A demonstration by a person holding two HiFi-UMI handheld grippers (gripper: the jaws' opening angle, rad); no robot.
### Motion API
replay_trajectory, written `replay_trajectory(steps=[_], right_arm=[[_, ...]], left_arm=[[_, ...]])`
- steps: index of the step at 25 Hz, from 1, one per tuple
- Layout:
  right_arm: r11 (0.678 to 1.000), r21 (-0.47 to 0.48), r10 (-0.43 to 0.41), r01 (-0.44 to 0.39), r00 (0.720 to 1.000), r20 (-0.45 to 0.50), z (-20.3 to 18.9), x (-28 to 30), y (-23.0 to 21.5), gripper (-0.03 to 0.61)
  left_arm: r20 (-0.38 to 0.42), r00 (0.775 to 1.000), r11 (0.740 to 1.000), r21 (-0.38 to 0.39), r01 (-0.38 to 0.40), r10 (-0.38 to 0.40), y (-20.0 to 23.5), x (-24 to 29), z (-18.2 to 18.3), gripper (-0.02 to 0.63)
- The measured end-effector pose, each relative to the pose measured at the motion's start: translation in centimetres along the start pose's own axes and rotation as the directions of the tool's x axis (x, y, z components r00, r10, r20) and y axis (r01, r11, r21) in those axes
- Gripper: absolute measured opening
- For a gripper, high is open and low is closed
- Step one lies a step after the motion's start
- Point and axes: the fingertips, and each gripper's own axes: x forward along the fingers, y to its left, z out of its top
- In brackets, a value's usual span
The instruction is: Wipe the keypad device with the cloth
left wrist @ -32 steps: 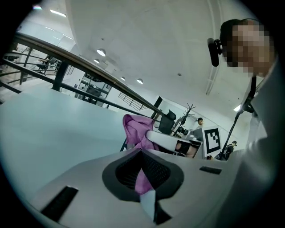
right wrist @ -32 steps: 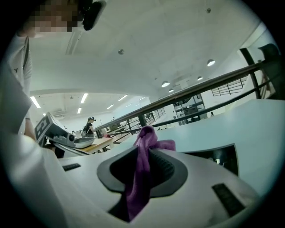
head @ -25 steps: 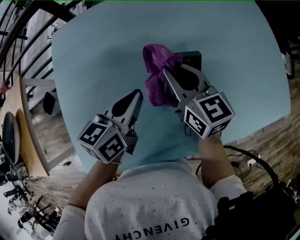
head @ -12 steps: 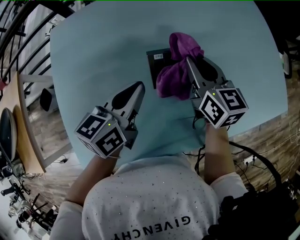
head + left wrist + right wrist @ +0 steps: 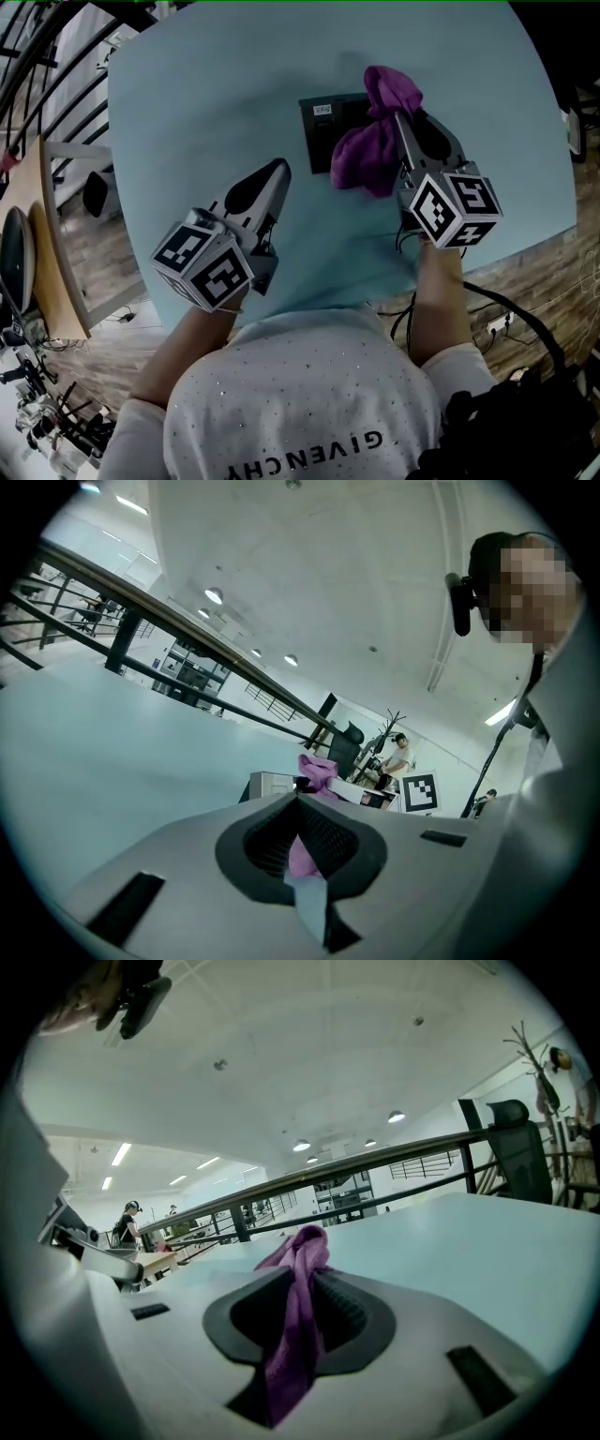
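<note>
The keypad device (image 5: 321, 127), a dark flat slab, lies on the pale blue table (image 5: 206, 103) toward its far side. A purple cloth (image 5: 361, 155) is bunched over the device's right part and spills onto the table in front of it. My right gripper (image 5: 401, 120) is shut on the cloth, and a strip of the cloth (image 5: 298, 1344) hangs between its jaws (image 5: 305, 1274). My left gripper (image 5: 279, 171) hovers to the left and nearer me, shut on nothing. In the left gripper view its jaws (image 5: 298, 803) point toward the device (image 5: 267, 785) and the cloth (image 5: 319, 766).
The table's rounded near edge (image 5: 309, 305) runs just under both hands. Beyond it at the right lie wood floor and cables (image 5: 492, 319). Black railings (image 5: 37, 56) and a wooden desk (image 5: 42, 262) stand off the table's left side.
My right gripper has dragged the cloth rightward across the device, baring the device's left part. The left gripper has stayed about where it was.
</note>
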Motion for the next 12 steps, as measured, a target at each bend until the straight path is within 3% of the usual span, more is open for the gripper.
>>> replay_trajectory(steps=[5, 8, 12], right_arm=[[0.998, 0.057, -0.031, 0.029, 0.999, 0.04, 0.9, -0.8, -0.1, 0.08], [0.994, 0.055, 0.092, -0.096, 0.993, 0.079, 1.9, -1.0, 3.7, 0.08], [0.967, 0.088, 0.234, -0.237, 0.971, 0.044, 1.0, -0.2, 8.6, 0.08]], left_arm=[[0.039, 0.999, 1.0, -0.011, 0.001, 0.0, -0.4, -0.6, 0.6, 0.0], [0.051, 0.999, 0.999, -0.037, 0.0, 0.002, -0.4, -0.3, 0.7, 0.0], [0.059, 0.998, 0.997, -0.078, 0.012, -0.008, -0.9, 0.4, 0.9, 0.0]])
